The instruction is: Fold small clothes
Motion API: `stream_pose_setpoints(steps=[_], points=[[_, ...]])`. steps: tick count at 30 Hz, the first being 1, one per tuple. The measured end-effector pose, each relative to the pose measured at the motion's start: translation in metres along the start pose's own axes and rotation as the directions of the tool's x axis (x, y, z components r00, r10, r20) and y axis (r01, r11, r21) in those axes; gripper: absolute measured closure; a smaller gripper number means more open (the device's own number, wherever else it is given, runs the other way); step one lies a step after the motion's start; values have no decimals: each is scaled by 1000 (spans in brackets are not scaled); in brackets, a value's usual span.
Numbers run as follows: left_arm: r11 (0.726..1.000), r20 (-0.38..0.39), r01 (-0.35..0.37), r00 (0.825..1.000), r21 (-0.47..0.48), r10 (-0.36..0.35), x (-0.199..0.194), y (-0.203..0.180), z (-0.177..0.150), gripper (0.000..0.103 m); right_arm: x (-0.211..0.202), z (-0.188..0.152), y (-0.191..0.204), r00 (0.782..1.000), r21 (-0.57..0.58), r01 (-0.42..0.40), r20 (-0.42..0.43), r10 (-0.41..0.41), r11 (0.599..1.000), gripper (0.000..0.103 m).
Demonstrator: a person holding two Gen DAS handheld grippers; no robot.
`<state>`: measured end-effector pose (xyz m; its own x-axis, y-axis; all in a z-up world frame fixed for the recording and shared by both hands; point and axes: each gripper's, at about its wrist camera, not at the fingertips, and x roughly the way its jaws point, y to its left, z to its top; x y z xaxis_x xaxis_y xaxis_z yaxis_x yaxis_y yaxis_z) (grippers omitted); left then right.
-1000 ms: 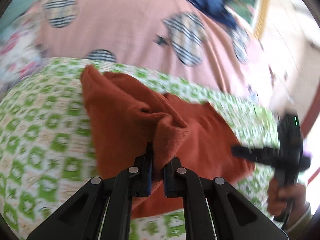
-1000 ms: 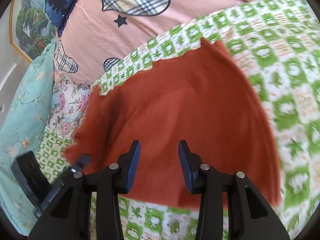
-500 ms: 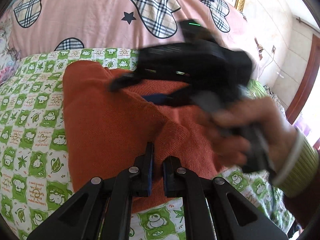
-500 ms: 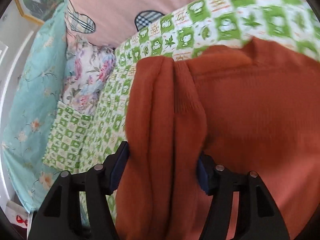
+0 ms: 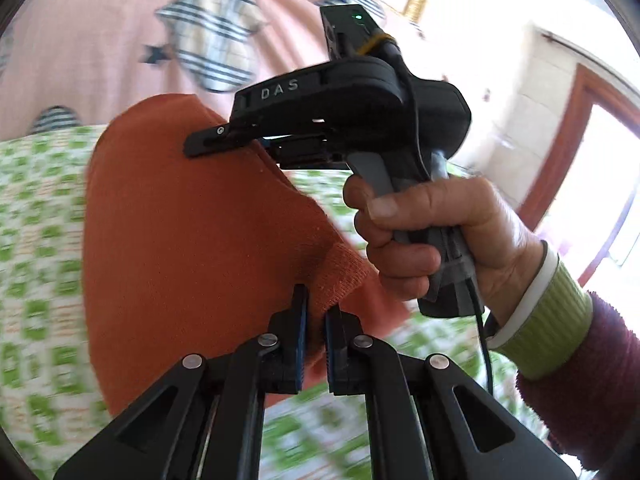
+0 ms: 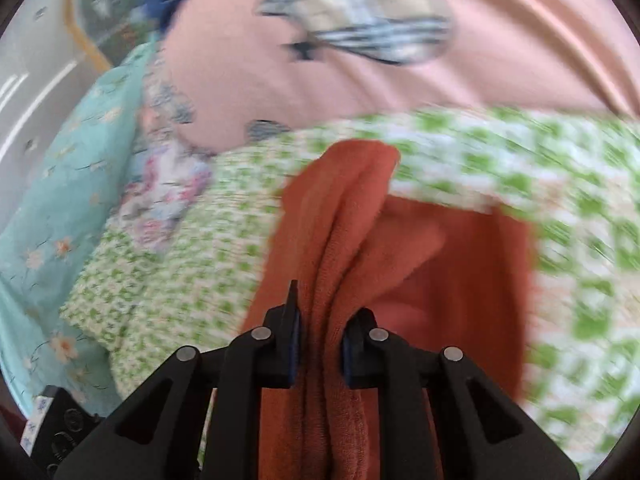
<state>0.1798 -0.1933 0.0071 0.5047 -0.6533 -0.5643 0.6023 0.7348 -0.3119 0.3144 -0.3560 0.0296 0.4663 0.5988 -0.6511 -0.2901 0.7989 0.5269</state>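
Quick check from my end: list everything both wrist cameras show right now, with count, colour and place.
orange garment: one, rust orange, on the green-checked cover, pinched by both grippers
green-checked cover: one, green and white, under the garment
pink quilt: one, pink with plaid hearts, behind the cover
teal floral fabric: one, teal, far left of right wrist view
framed picture: one, gold frame, on the wall
left gripper: black, shut on a cuff
right gripper: black, shut on bunched folds
right hand: one, squeezing the right gripper's handle
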Motion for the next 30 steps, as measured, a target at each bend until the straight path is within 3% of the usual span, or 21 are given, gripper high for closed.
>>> stream_pose_setpoints(steps=[4, 9, 11, 15, 20, 22, 24, 26, 30], points=[[998, -67, 40, 997, 42, -37, 46, -31, -2, 97, 0, -20, -51, 997, 73, 68, -28, -66, 995, 86], [997, -131, 57, 990, 53, -50, 80, -45, -8, 97, -5, -24, -56, 997, 75, 72, 9, -72, 995, 86], [997, -134, 71, 989, 43, -65, 84, -44, -8, 97, 3, -26, -56, 991, 40, 130, -16, -129, 991, 86], [997, -199, 80, 977, 12, -76, 105, -34, -15, 96, 10, -37, -67, 983, 53, 181, -50, -178, 982, 76], [995, -225, 96, 969, -23, -98, 87, -21, -27, 92, -18, -50, -59, 976, 95, 214, 17, -216, 972, 65], [995, -209, 96, 973, -39, -102, 70, -15, -26, 86, -28, -56, -58, 977, 123, 201, 42, -208, 972, 47], [995, -176, 77, 981, -62, -87, 46, -5, -25, 60, -37, -63, -56, 977, 146, 191, 63, -202, 971, 34], [993, -141, 65, 987, -98, -78, 25, 8, -24, 47, -41, -71, -53, 980, 147, 177, 66, -189, 973, 32], [986, -101, -8, 995, -168, -9, -6, 44, -14, 38, -38, -82, -56, 982, 159, 176, 34, -184, 971, 31]])
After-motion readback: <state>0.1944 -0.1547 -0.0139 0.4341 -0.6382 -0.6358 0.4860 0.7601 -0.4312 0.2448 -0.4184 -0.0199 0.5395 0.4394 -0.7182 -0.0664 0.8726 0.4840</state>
